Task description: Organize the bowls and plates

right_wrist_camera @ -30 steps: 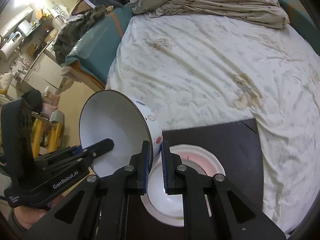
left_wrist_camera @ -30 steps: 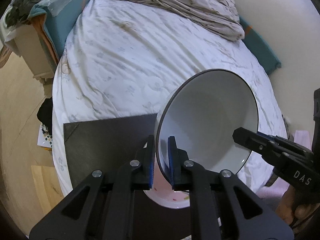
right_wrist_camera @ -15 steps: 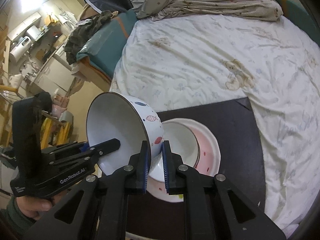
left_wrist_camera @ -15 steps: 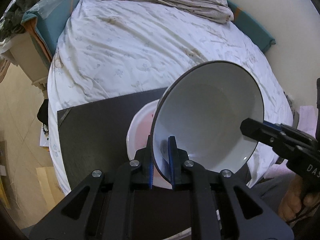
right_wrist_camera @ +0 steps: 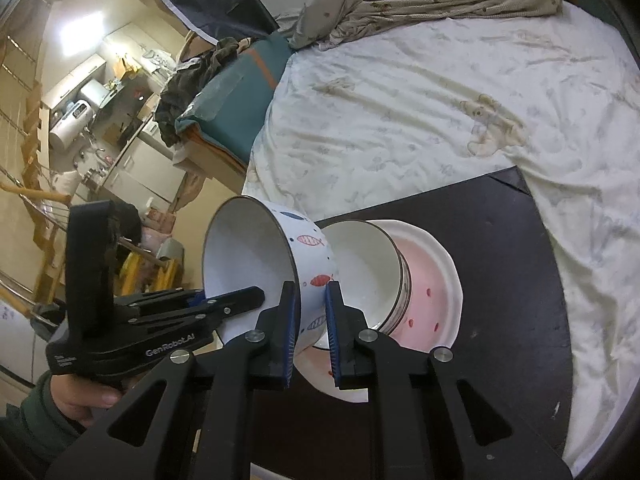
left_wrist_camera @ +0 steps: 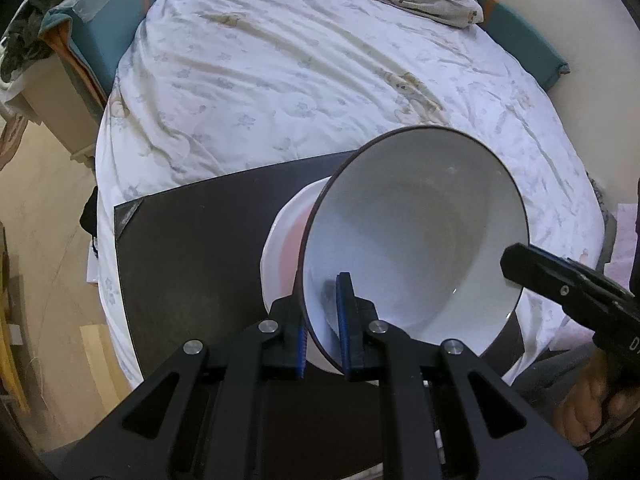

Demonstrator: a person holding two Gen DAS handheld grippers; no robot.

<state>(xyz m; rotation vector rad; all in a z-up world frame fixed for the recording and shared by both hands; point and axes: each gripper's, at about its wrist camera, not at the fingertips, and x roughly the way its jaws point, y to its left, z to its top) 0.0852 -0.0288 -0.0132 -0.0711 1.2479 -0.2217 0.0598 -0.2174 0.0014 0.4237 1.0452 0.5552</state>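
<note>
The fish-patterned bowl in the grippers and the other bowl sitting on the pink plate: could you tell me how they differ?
The fish-patterned bowl is tipped on its side and held off the board by both grippers; the other bowl rests on the pink plate, ungripped. The held bowl's outside shows painted fish; the resting bowl's outside is mostly hidden. Both are white inside with dark rims.

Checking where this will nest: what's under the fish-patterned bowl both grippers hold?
A second white bowl sits on the pink plate on the black board. The fish bowl covers their near sides.

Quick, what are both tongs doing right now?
Left tongs: shut on the rim of the fish bowl.
Right tongs: shut on the same bowl's opposite rim.
</note>
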